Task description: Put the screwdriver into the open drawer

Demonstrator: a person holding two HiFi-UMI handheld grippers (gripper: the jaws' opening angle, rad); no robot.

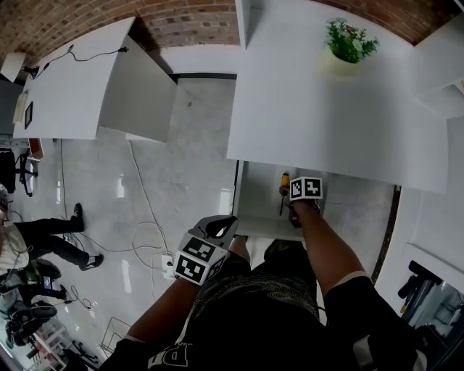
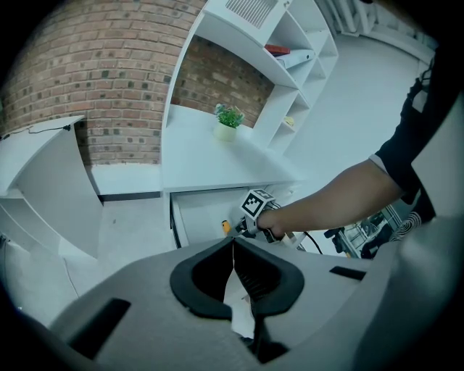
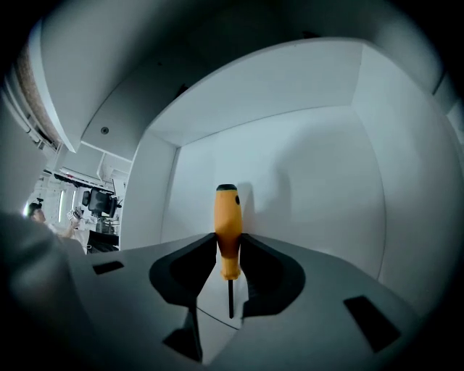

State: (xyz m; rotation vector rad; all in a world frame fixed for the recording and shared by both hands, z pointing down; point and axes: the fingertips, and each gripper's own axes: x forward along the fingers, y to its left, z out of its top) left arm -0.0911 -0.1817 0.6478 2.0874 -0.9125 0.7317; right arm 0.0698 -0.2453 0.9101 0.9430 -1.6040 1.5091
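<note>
- the screwdriver [image 3: 226, 233], with an orange handle and a thin dark shaft, stands between the jaws of the right tongs [image 3: 228, 250], which are clenched on the lower part of its handle; the handle's butt points away from the camera and the shaft runs back toward it.
- in the head view the screwdriver [image 1: 284, 187] is over the inside of the open drawer [image 1: 255, 226], just below the front edge of the tabletop [image 1: 326, 116]; whether it touches the drawer's floor cannot be told.
- the right gripper view shows the drawer's pale inner walls [image 3: 312, 174] all around the tool.
- the right tongs [image 1: 297, 198] reach down into the drawer, marker cube uppermost, on an outstretched bare forearm.
- the left tongs [image 2: 233, 245] have their jaws pressed together with nothing gripped; they [image 1: 219, 226] are held near the drawer's front left corner, apart from it and over the floor [image 1: 181, 159].
- from the left gripper view the right tongs [image 2: 250, 217] and the orange handle [image 2: 226, 227] show at the drawer [image 2: 206, 214] under the tabletop.
- a small potted plant [image 1: 346, 45] stands toward the far side of the tabletop.
- a second white table [image 1: 72, 80] is off to the left by a brick wall [image 1: 181, 22]; cables [image 1: 145, 232] trail over the floor, and a person's legs [image 1: 51, 243] show at the left edge.
</note>
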